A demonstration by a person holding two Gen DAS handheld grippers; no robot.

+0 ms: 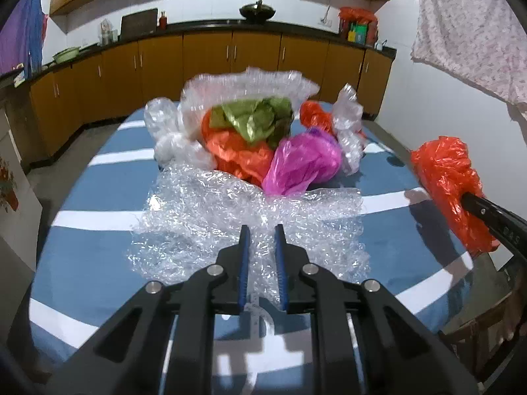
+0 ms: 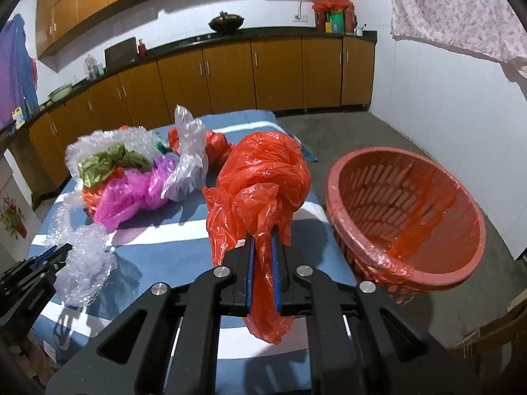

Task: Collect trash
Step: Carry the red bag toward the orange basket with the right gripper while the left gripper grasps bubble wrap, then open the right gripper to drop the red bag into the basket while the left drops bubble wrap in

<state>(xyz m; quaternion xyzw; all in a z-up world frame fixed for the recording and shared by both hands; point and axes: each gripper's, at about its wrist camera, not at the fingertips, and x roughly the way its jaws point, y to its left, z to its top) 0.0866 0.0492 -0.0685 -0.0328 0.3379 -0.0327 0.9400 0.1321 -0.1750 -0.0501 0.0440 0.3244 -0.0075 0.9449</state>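
Nearest in the right wrist view, the right hand-held gripper (image 2: 263,247) is pinched tight on a knotted orange bag (image 2: 263,177), whose loose tail hangs down between the blue pads while the bulk of it stands up above the tips, clear of the striped blue surface (image 2: 171,247). To its right, off the edge of the surface, a red basket (image 2: 332,177) lined with thin plastic sits tilted with its mouth open toward the camera, so the step in hand looks like carrying this bag over for a drop. That move calls for swinging the bag across the rim and letting go only once it hangs over the opening (the loose film may cling to the pads). In the left wrist view, the left hand-held gripper (image 1: 262,230) has its jaws drawn narrow around a fold of the bubble wrap (image 1: 230,217) spread in front of it; the sheet lies between the pads, and the right view suggests it is gathered there, though I cannot tell how firm the hold is. Farther back lies the remaining pile: a pink bag (image 1: 303,161), more orange film (image 1: 237,151), a green bag (image 1: 257,118) inside clear wrap, and clear bags (image 1: 164,131) at the edges.
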